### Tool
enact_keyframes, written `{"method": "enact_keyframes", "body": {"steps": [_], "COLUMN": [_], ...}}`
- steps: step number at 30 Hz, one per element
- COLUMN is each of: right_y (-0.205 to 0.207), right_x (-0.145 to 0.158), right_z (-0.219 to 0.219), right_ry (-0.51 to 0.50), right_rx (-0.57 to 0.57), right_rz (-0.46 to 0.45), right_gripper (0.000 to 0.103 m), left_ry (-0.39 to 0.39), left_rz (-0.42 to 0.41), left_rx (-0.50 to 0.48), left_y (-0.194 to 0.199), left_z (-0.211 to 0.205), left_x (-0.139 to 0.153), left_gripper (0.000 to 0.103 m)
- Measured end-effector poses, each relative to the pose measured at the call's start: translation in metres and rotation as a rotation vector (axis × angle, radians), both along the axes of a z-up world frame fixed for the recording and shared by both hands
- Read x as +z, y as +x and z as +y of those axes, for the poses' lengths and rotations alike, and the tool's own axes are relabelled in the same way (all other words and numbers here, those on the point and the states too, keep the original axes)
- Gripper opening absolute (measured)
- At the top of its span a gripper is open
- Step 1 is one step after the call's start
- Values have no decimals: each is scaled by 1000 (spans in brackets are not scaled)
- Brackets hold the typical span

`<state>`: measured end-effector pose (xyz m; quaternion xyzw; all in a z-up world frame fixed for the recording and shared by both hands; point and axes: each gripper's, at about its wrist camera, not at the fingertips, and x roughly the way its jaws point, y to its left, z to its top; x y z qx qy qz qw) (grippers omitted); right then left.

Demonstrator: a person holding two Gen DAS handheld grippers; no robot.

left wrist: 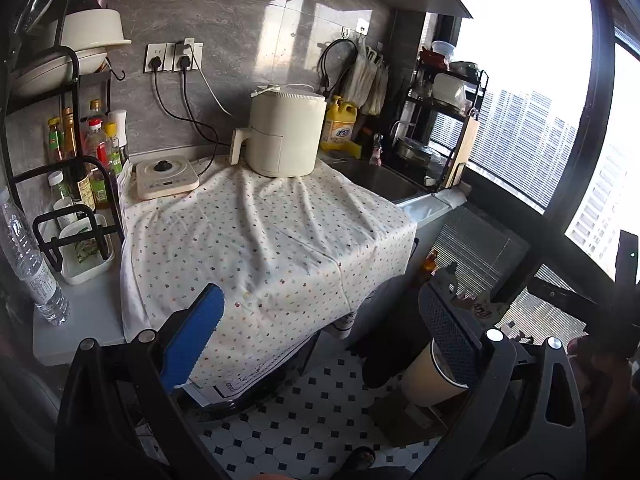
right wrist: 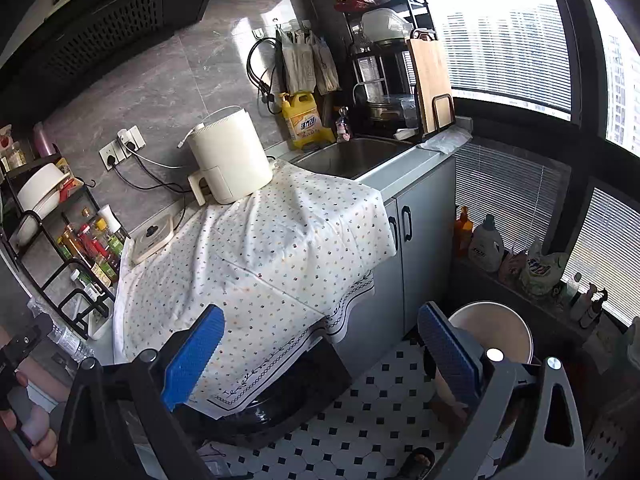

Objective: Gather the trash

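Blue-padded left gripper point(left wrist: 320, 344) and right gripper point(right wrist: 320, 356) both gape, empty, over the clothed bench point(left wrist: 260, 240); likeliest trash (paper cup point(right wrist: 494, 330), lower right) wants a gentle rim pinch.

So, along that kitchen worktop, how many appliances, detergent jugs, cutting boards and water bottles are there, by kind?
White appliances: 2 (air fryer, small cooktop)
Yellow detergent jugs: 1
Wooden cutting boards: 1
Clear water bottles: 1
Total: 5
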<state>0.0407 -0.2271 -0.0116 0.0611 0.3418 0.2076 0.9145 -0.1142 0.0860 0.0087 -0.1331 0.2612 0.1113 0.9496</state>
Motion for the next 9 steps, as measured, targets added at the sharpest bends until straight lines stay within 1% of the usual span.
{"method": "enact_keyframes", "body": {"steps": [5, 9], "right_y": [0, 7], "right_x": [-1, 0], "right_z": [-6, -7], "right_ry": [-14, -26], "right_rx": [-12, -16], "right_rz": [5, 7], "right_gripper": [95, 95], "left_ry": [-39, -51], "left_rz": [6, -4], "left_rx": [-20, -24], "left_y": [7, 12], "left_z": [-3, -4], "left_x": [-6, -6], "left_gripper": [97, 97]}}
